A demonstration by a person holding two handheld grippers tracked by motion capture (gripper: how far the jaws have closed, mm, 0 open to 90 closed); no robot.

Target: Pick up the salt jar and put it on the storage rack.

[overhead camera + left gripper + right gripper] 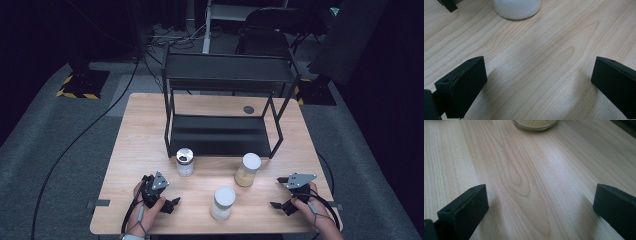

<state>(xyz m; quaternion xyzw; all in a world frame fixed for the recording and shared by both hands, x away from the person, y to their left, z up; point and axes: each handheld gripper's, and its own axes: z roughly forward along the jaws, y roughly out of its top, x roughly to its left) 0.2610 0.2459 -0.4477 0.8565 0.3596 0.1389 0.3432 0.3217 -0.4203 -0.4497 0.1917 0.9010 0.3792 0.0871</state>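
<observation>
Three jars stand upright on the surface (150,125) in front of the black shelf rack (225,100): a white-filled jar (222,202) nearest the person, a tan-filled jar (247,170) behind it to the right, and a metal-lidded jar (184,161) to the left. The left hand-held gripper (172,204) and right hand-held gripper (277,206) rest low, jaws wide, holding nothing. Judged step: pre-grasp. The next move calls for advancing one gripper until its jaws straddle a jar, then closing.
</observation>
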